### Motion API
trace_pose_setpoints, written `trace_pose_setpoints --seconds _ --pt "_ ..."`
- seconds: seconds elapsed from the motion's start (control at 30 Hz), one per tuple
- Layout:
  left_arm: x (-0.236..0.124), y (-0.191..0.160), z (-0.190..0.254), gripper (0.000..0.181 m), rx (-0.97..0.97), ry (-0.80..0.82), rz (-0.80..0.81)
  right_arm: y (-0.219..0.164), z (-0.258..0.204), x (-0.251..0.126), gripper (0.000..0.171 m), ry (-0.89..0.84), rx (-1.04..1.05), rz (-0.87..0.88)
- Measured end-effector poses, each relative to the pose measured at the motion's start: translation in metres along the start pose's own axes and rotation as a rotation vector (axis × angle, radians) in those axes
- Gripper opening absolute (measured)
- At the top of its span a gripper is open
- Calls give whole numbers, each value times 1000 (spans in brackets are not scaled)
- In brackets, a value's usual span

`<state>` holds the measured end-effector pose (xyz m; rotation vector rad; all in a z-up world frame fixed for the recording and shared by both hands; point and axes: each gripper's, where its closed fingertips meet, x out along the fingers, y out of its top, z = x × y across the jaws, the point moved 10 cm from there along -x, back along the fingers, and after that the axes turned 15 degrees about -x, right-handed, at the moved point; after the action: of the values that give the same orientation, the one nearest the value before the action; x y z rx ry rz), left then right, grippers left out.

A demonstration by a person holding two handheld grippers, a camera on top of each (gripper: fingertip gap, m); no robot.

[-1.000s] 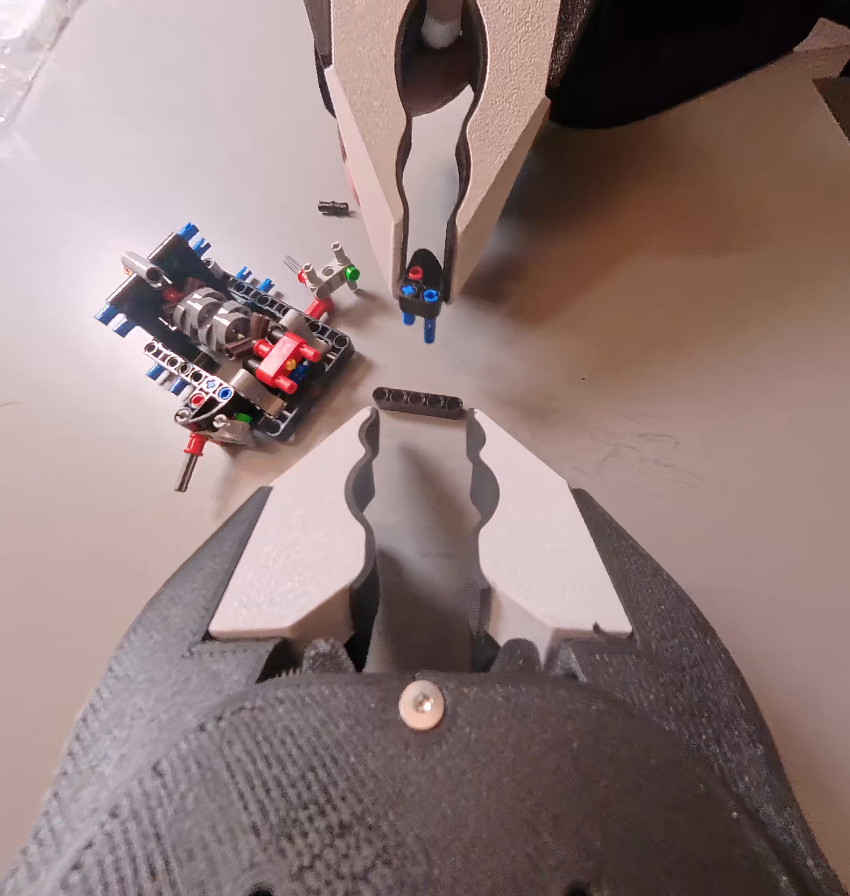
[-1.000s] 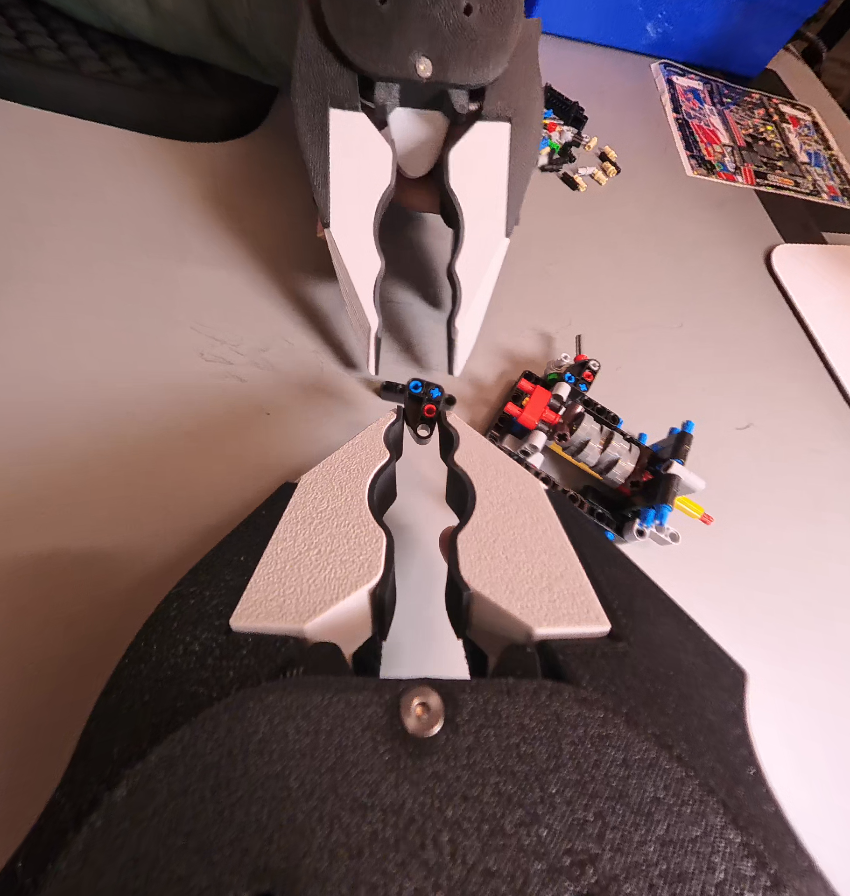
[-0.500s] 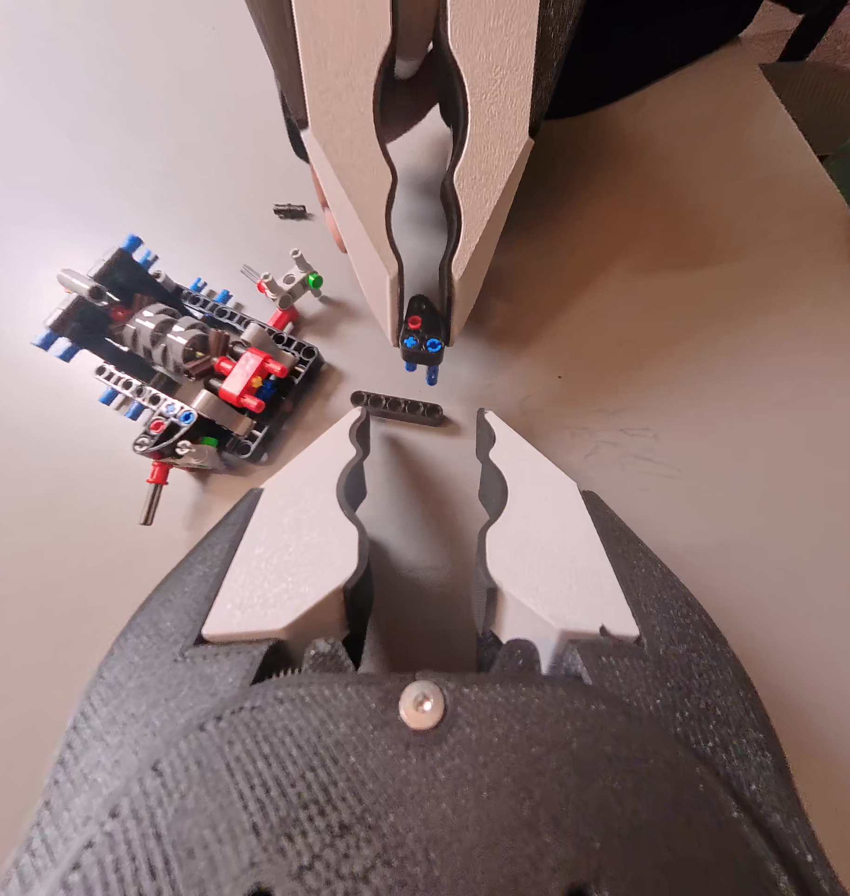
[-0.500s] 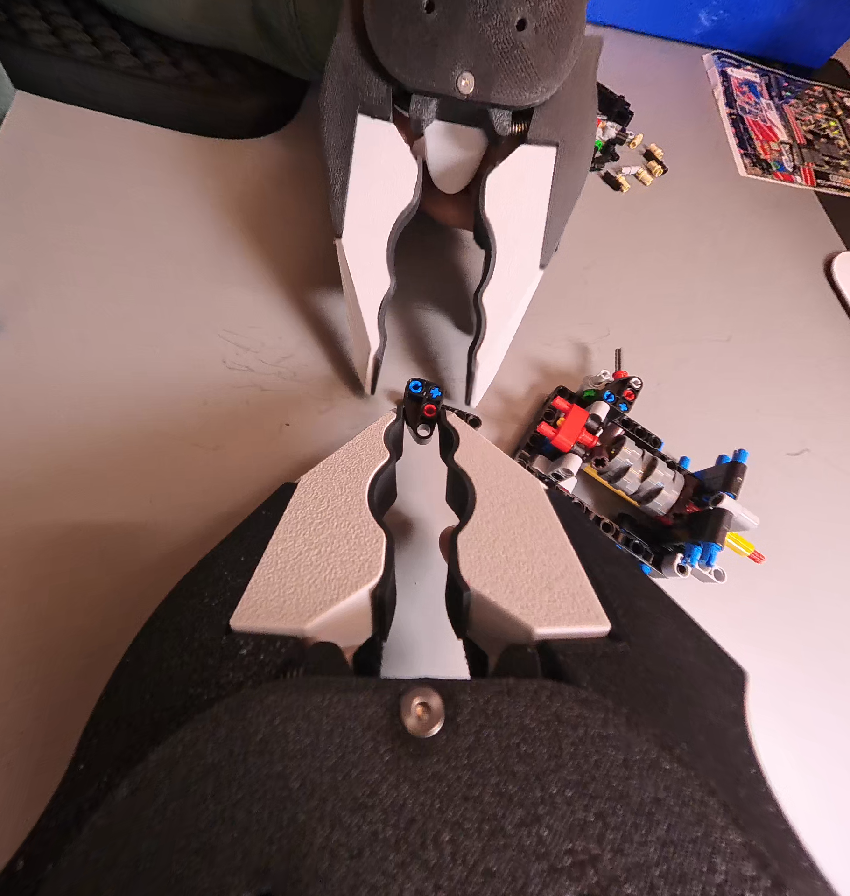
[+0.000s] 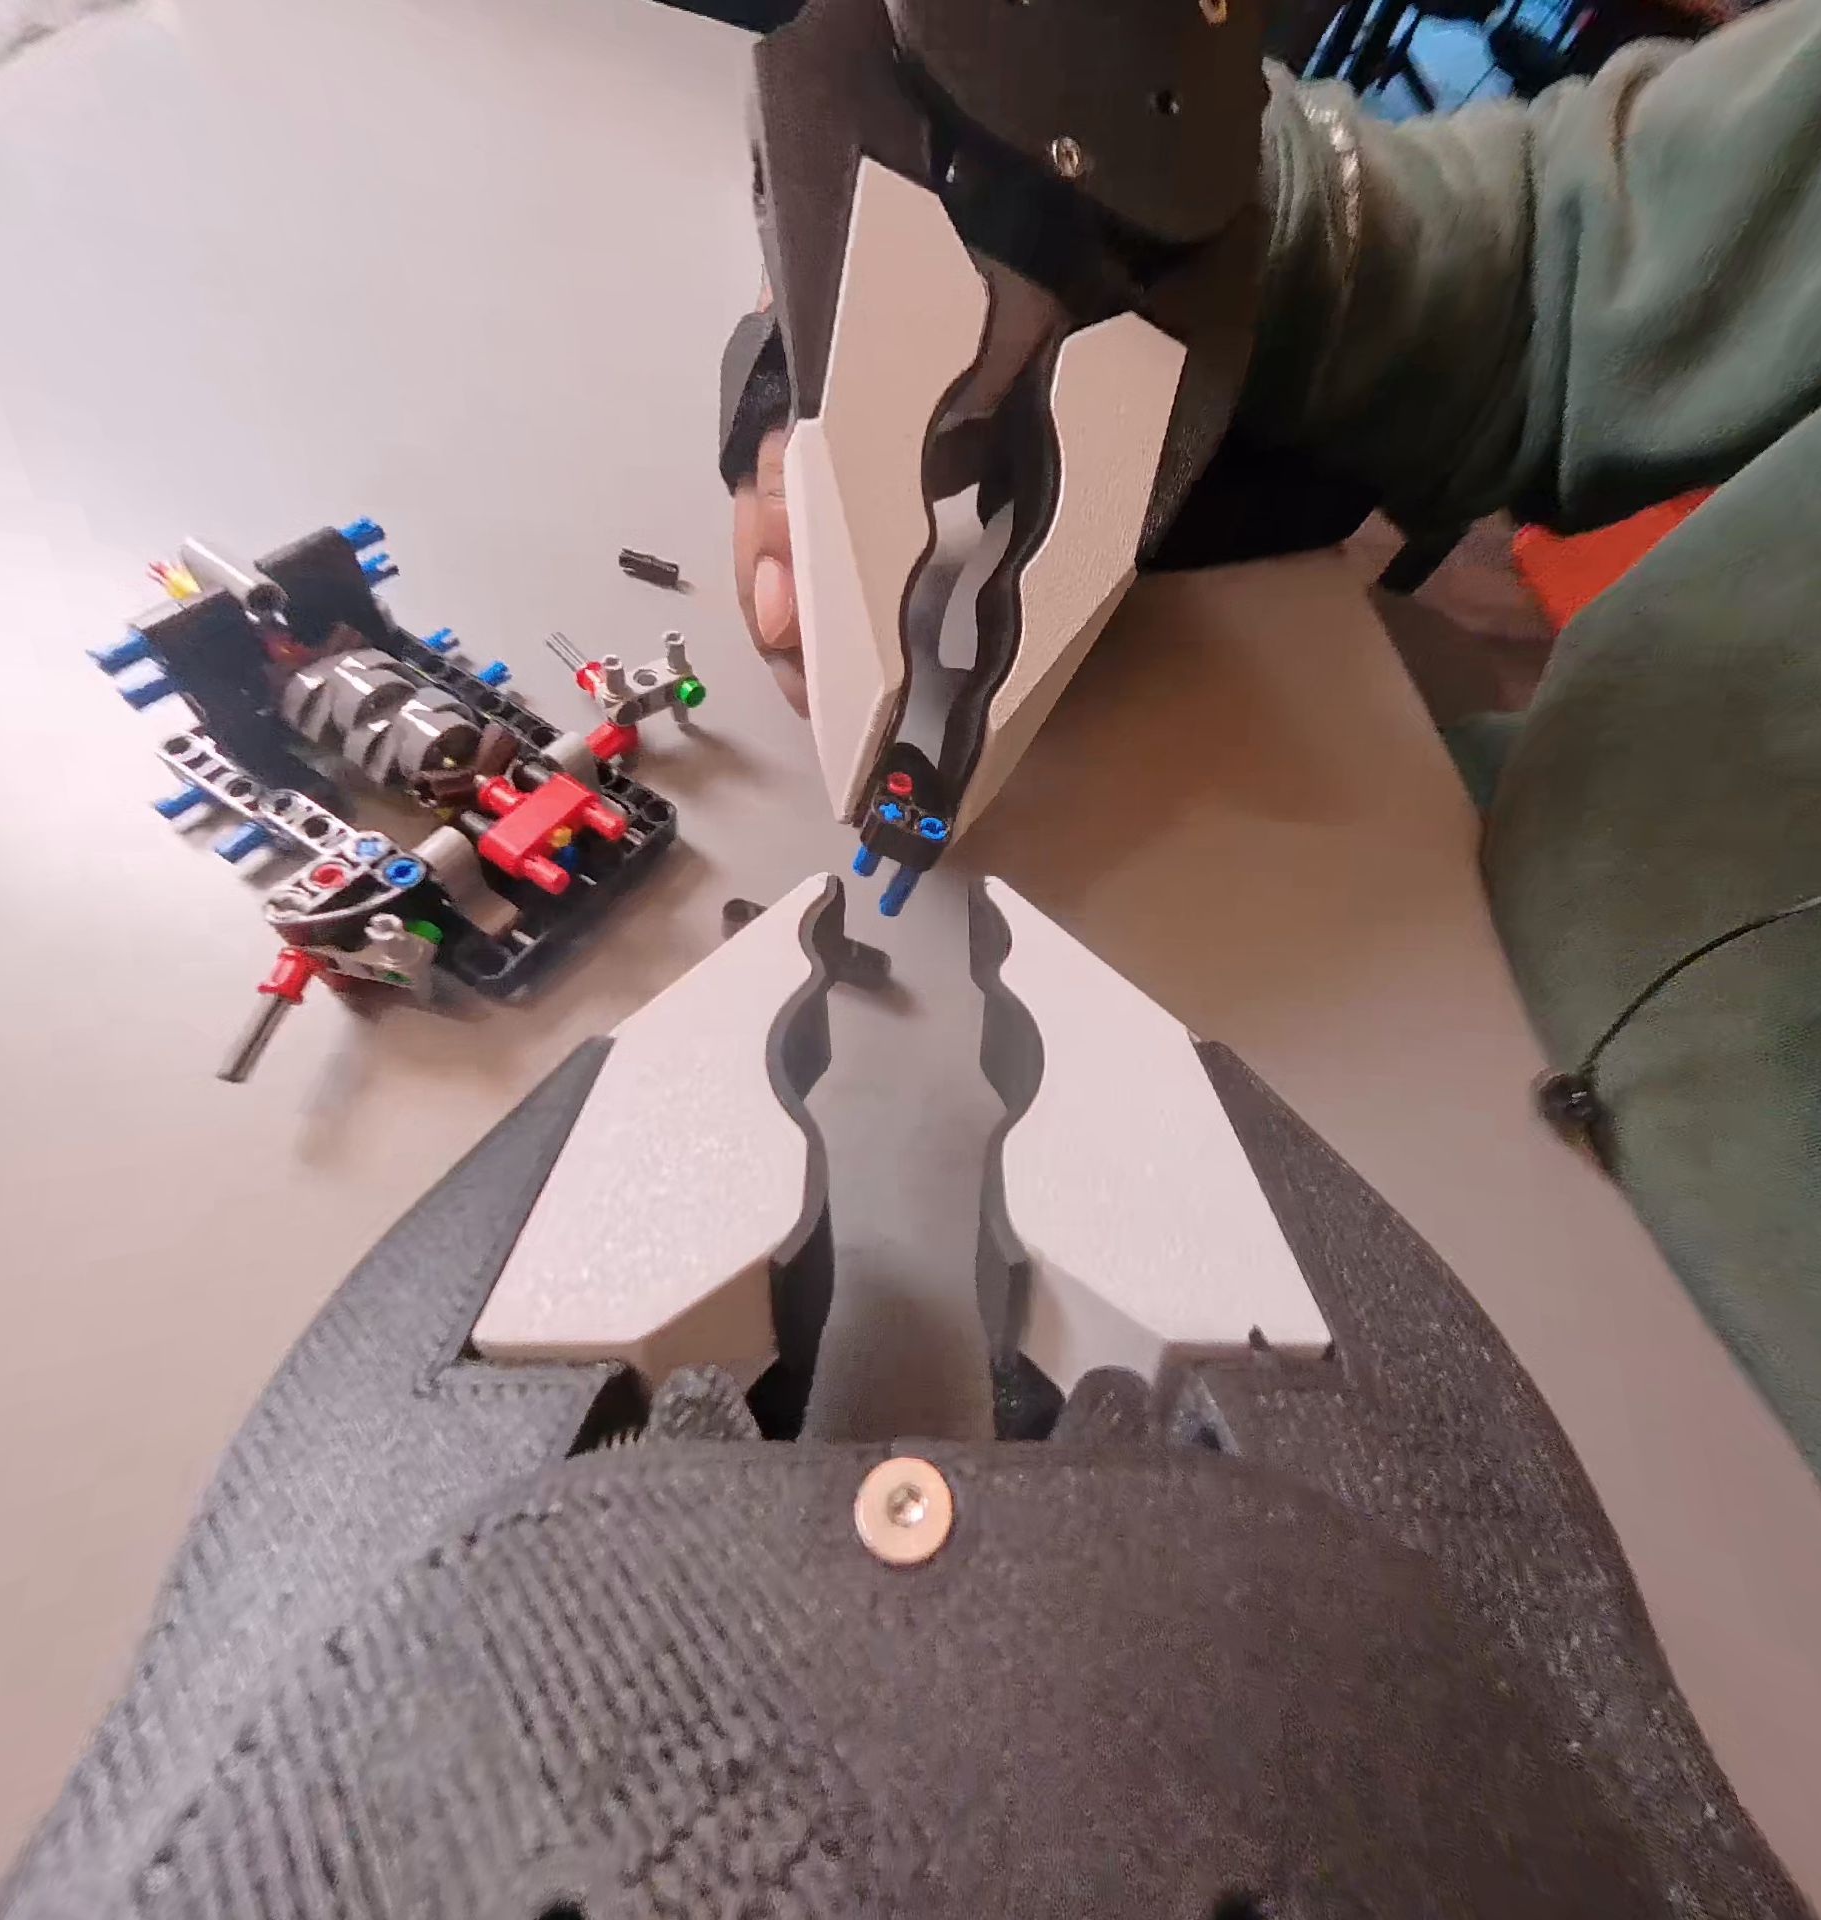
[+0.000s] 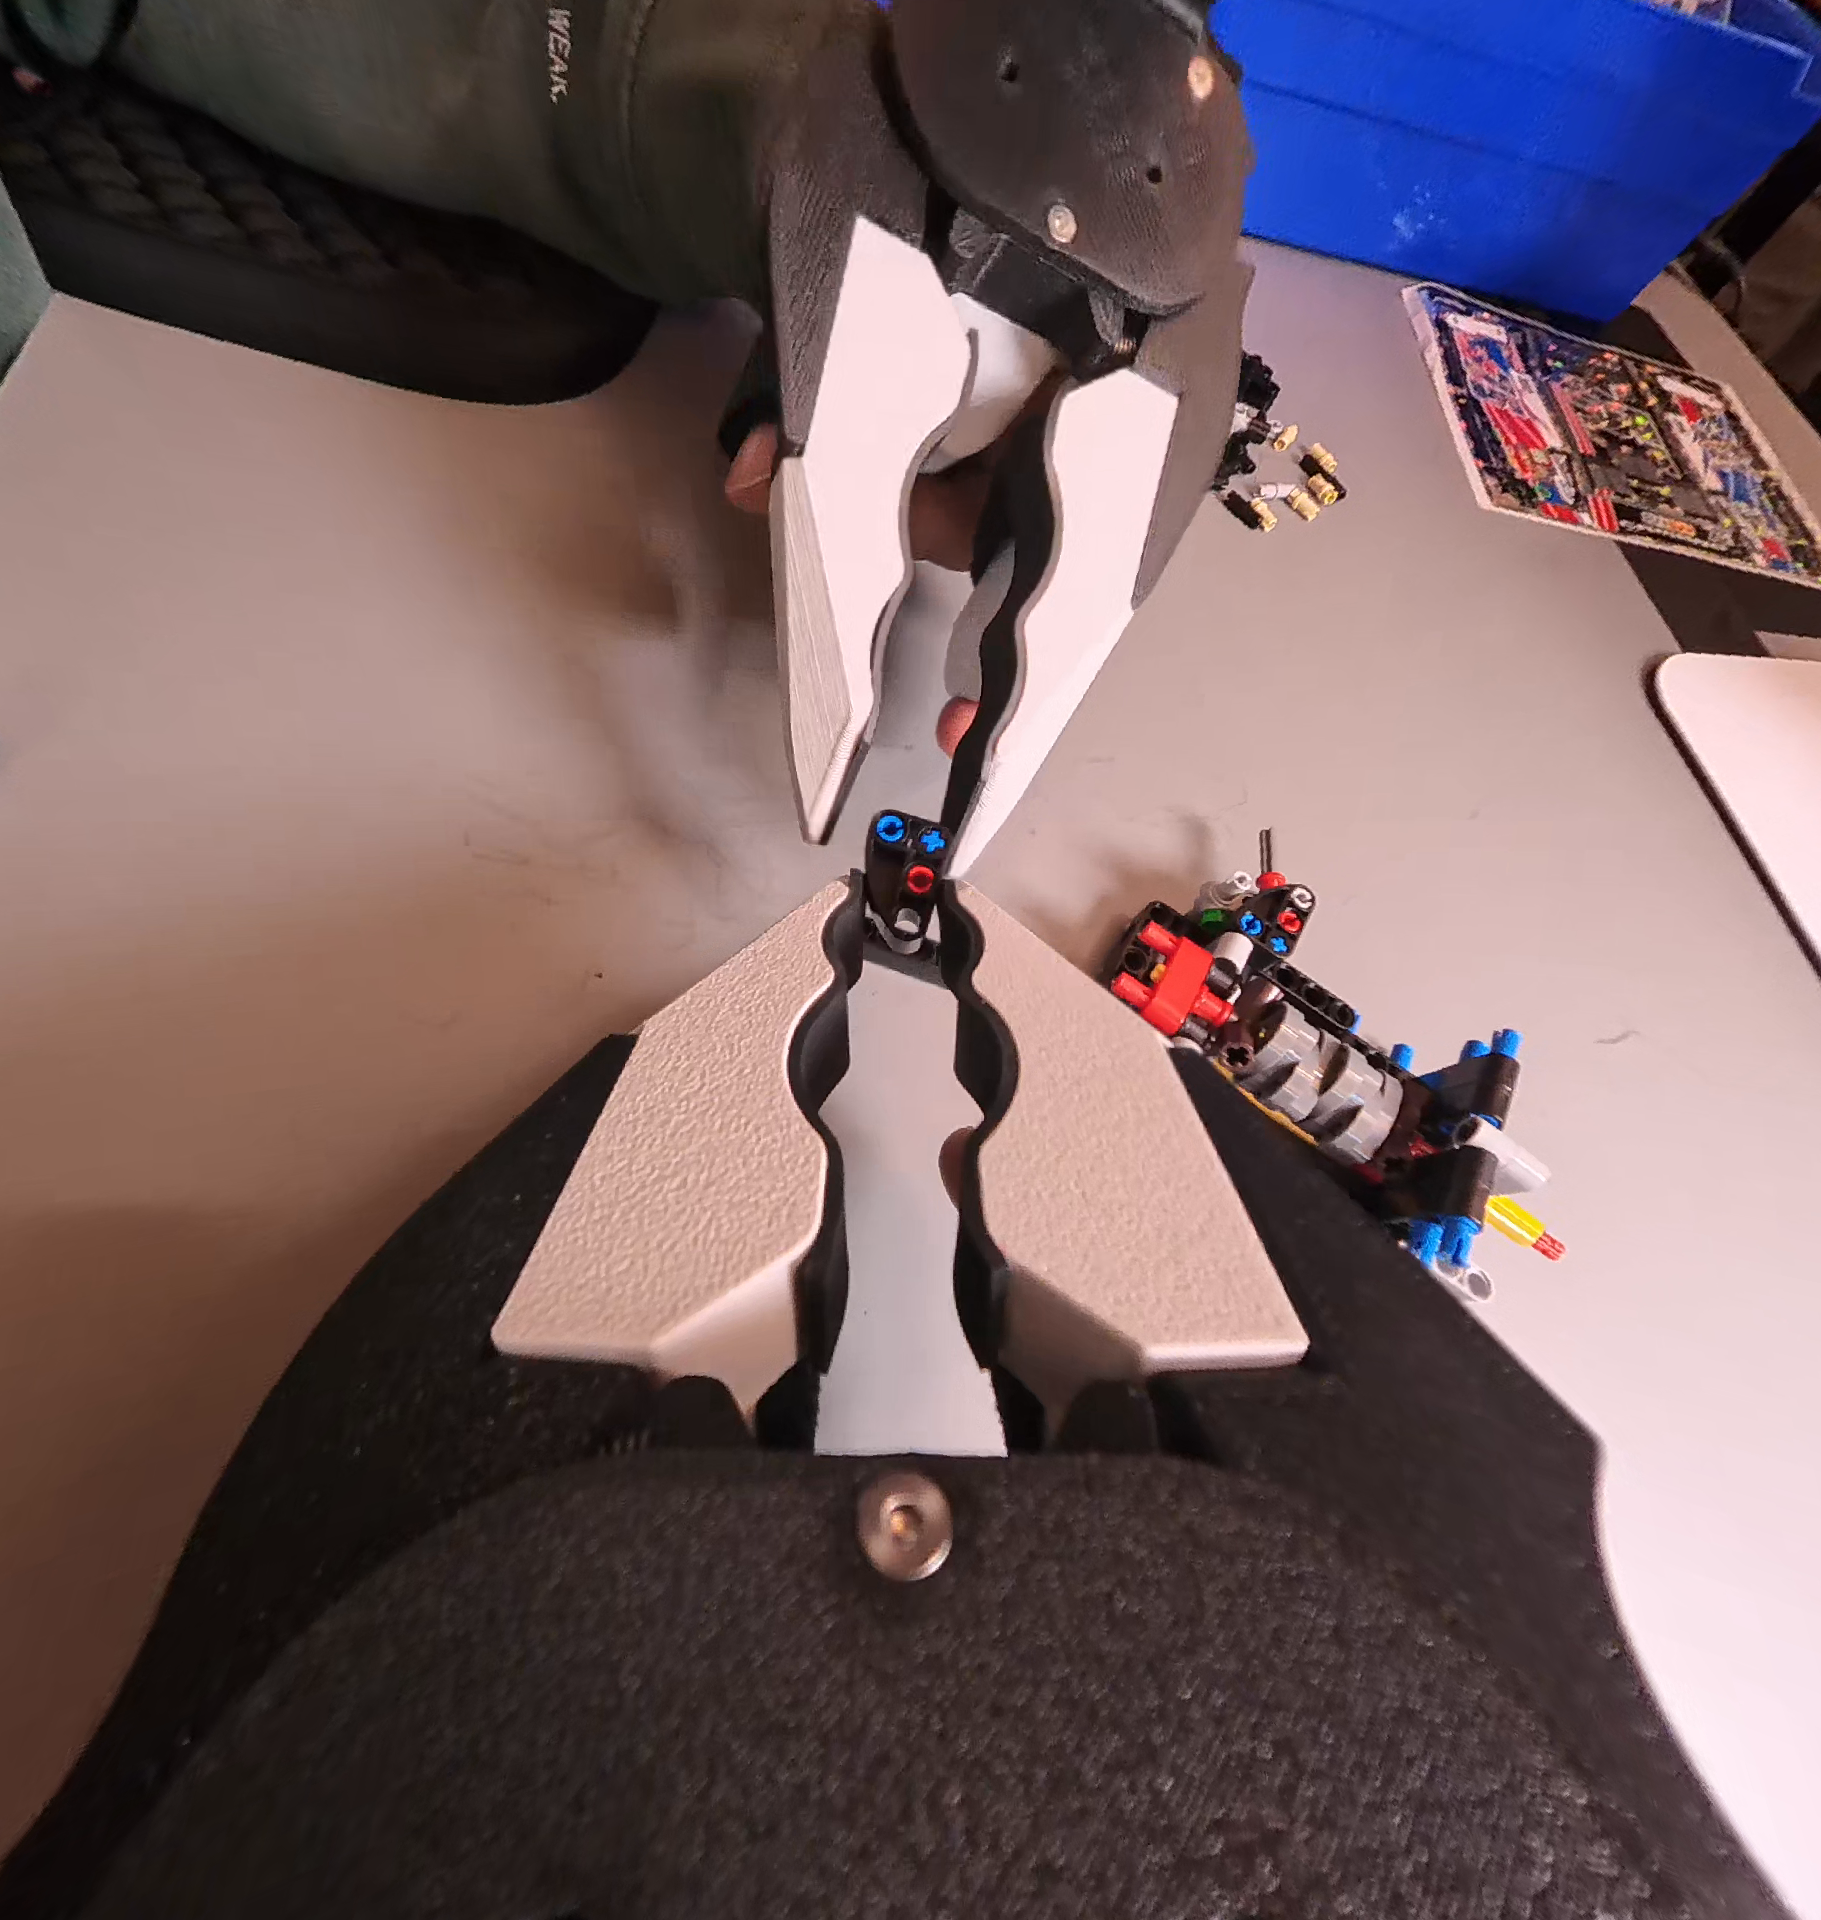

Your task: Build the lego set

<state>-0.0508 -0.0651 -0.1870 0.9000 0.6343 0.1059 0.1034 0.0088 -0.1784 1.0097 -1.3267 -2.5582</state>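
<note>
My right gripper (image 6: 901, 902) is shut on a small black connector (image 6: 908, 871) that carries two blue pins and a red one. In the left wrist view the right gripper (image 5: 906, 805) comes down from above, and the connector (image 5: 904, 823) hangs just beyond my left fingertips. My left gripper (image 5: 906, 902) is open and empty, its tips low over the table. A black beam (image 5: 856, 961) lies flat there, partly hidden under the left finger. The part-built black chassis (image 5: 407, 769) with grey cylinders and red and blue pins lies to the left; it also shows in the right wrist view (image 6: 1311, 1060).
A small grey sub-assembly with a green pin (image 5: 644, 686) and a loose black pin (image 5: 648, 566) lie beyond the chassis. An instruction booklet (image 6: 1633, 457), loose small parts (image 6: 1285, 478), a blue bin (image 6: 1508, 135) and a white pad (image 6: 1779, 790) lie at the right. A green sleeve (image 5: 1612, 312) fills the right side. Both grippers' tips are close together, under 4 cm apart.
Both grippers have tilted and drawn closer, tip to tip. My left gripper has moved forward over the black beam and narrowed a little. The right gripper still holds the connector.
</note>
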Motion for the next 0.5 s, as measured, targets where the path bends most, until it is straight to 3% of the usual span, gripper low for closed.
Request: trace_pose_setpoints --seconds 0.27,0.5 --pt "0 2 -8 21 -219 -78 44 3 -5 2 11 -66 -131 -56" --pt "-1 1 -10 17 -295 -65 75 14 -18 8 11 -216 -505 -211"
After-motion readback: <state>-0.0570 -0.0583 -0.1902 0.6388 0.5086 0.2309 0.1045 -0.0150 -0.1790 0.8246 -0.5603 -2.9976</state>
